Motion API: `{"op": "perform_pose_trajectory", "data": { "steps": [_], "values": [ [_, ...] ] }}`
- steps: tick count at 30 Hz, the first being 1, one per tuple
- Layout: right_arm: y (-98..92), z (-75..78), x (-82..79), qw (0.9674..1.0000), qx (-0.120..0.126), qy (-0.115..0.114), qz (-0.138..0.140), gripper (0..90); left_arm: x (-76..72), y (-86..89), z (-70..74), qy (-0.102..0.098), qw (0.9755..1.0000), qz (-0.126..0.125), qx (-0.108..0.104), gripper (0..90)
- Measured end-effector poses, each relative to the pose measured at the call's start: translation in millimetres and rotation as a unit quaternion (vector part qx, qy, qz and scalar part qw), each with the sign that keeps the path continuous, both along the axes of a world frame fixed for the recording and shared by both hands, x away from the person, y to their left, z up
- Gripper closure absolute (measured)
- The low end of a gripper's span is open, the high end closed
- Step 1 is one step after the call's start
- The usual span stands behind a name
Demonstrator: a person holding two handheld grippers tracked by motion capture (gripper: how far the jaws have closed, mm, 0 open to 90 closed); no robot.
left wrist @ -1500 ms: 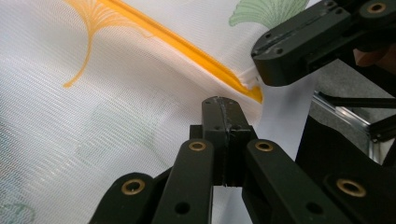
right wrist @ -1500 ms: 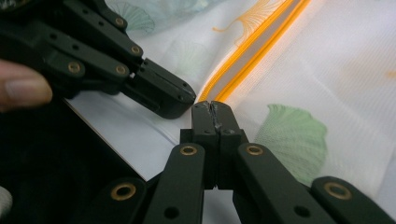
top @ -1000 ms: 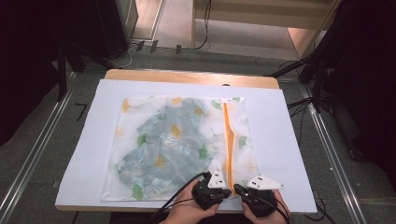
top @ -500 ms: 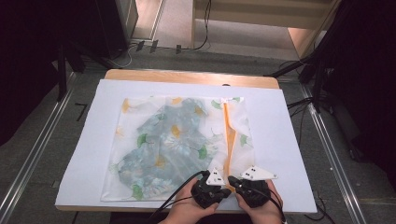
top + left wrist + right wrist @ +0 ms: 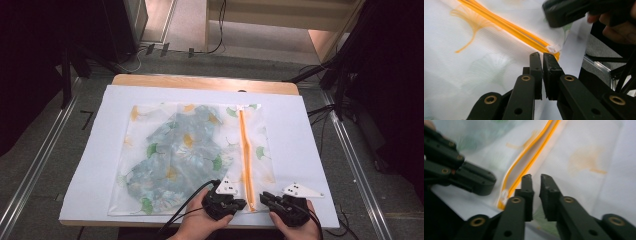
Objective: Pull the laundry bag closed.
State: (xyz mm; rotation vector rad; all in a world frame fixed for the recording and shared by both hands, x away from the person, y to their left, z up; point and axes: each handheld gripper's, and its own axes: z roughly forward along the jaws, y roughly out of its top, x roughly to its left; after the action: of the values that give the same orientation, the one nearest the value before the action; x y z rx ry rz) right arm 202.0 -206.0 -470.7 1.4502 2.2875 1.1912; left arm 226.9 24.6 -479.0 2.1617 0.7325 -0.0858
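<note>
A white mesh bag (image 5: 145, 125) printed with leaves lies flat on the white sheet, and a blue-green floral garment (image 5: 180, 155) shows inside it. Its orange zipper (image 5: 245, 150) runs from far to near, and the white pull (image 5: 554, 48) sits at the near end. My left gripper (image 5: 243, 202) rests just left of that end. Its jaws (image 5: 542, 53) have just eased to a thin slit with nothing between them. My right gripper (image 5: 263, 196) hovers just right of the zipper. Its jaws (image 5: 536, 176) have also parted a crack over the mesh and are empty.
A white sheet (image 5: 95, 165) covers the wooden table (image 5: 200, 82). Metal rails (image 5: 357, 165) run along both sides. Cables (image 5: 180, 220) trail from the grippers over the near edge. Dark stands and floor cables lie beyond the far edge.
The right gripper first closed in on the left one, then slid to the right, away from the zipper's end. The left gripper stayed where it was.
</note>
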Motion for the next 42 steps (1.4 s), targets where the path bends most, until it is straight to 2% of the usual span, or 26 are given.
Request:
{"op": "perform_pose_trajectory", "data": {
  "steps": [1, 2, 3, 6, 9, 11, 12, 13, 14, 15, 17, 19, 21, 25, 28, 29, 30, 32, 34, 37, 38, 42],
  "values": [
    [2.5, -2.1, -1.1, 0.9998, -0.012, 0.008, 0.010, 89.6, -1.5, -2.5, -2.2, -0.005, 1.0000, -0.003, 0.007, 87.8],
    [2.5, -2.1, -1.1, 0.9998, -0.012, 0.008, 0.010, 89.6, -2.8, -3.4, -2.9, -0.012, 0.9998, -0.003, 0.015, 87.8],
    [5.5, -6.6, -4.9, 0.9989, -0.037, 0.028, 0.013, 90.0, -3.0, -3.7, -2.2, -0.016, 0.9996, 0.001, 0.023, 90.0],
    [2.0, -6.2, -8.2, 0.9986, -0.024, 0.045, 0.011, 90.0, -0.7, -3.9, -2.0, -0.005, 0.9996, 0.017, 0.021, 90.0],
    [1.2, -3.4, -14.7, 0.9982, -0.038, 0.046, 0.011, 90.0, -1.4, -6.1, -1.5, -0.001, 0.9994, 0.030, 0.014, 89.7],
    [2.4, -2.1, -16.4, 0.9978, -0.048, 0.043, 0.014, 90.0, -3.2, -8.9, -1.9, -0.004, 0.9997, 0.020, 0.011, 84.7],
    [2.9, -1.6, -16.9, 0.9981, -0.047, 0.036, 0.013, 90.0, -4.0, -10.5, -2.1, -0.007, 0.9997, 0.020, 0.015, 84.7],
    [2.3, 0.1, -18.3, 0.9992, -0.031, 0.018, 0.017, 90.0, -4.2, -11.4, -2.6, -0.010, 0.9996, 0.023, 0.014, 86.0],
    [2.2, 1.8, -19.4, 0.9996, -0.014, 0.008, 0.023, 90.0, -3.4, -11.3, -2.2, -0.013, 0.9993, 0.026, 0.023, 88.9],
    [2.0, 4.3, -20.1, 0.9995, -0.001, -0.008, 0.032, 85.9, -2.6, -11.6, -2.7, -0.009, 0.9993, 0.030, 0.019, 90.0],
    [3.4, 4.1, -20.0, 0.9994, 0.000, -0.009, 0.034, 82.6, -0.1, -10.3, -2.6, 0.001, 0.9994, 0.029, 0.018, 90.0],
    [5.5, 0.3, -19.9, 0.9985, 0.004, 0.001, 0.055, 79.7, -0.3, -9.6, -2.3, -0.005, 0.9993, 0.029, 0.022, 90.0],
    [9.4, -4.0, -20.3, 0.9971, -0.019, 0.004, 0.074, 77.4, -0.9, -10.1, -2.6, -0.008, 0.9993, 0.032, 0.020, 90.0],
    [12.5, -3.8, -23.1, 0.9962, -0.029, -0.003, 0.082, 76.1, -0.3, -9.6, -2.5, -0.006, 0.9993, 0.029, 0.021, 90.0],
    [17.9, -4.5, -26.7, 0.9938, -0.063, -0.019, 0.090, 76.7, 0.2, -9.4, -3.0, -0.003, 0.9994, 0.030, 0.017, 90.0],
    [21.7, -4.2, -29.7, 0.9918, -0.083, -0.028, 0.093, 78.1, 0.3, -9.3, -3.0, -0.001, 0.9994, 0.030, 0.016, 90.0],
    [21.7, -4.2, -29.7, 0.9918, -0.083, -0.028, 0.093, 78.1, 0.7, -9.1, -3.1, -0.001, 0.9995, 0.029, 0.016, 90.0],
    [23.0, -3.1, -31.8, 0.9902, -0.103, -0.035, 0.087, 84.4, 1.1, -8.6, -2.9, 0.000, 0.9995, 0.028, 0.018, 90.0],
    [22.7, -1.8, -32.6, 0.9890, -0.110, -0.037, 0.092, 85.0, 1.3, -8.7, -2.9, 0.003, 0.9994, 0.030, 0.017, 90.0],
    [22.7, -0.2, -32.6, 0.9901, -0.105, -0.035, 0.087, 87.0, 1.9, -8.4, -3.5, 0.004, 0.9995, 0.028, 0.012, 90.0],
    [20.0, 1.1, -31.7, 0.9926, -0.075, -0.031, 0.090, 90.0, 1.8, -8.4, -3.4, 0.005, 0.9995, 0.029, 0.013, 90.0],
    [18.6, 2.4, -31.3, 0.9939, -0.063, -0.022, 0.087, 90.0, 2.1, -8.0, -3.3, 0.005, 0.9995, 0.027, 0.015, 90.0]
  ]
}}
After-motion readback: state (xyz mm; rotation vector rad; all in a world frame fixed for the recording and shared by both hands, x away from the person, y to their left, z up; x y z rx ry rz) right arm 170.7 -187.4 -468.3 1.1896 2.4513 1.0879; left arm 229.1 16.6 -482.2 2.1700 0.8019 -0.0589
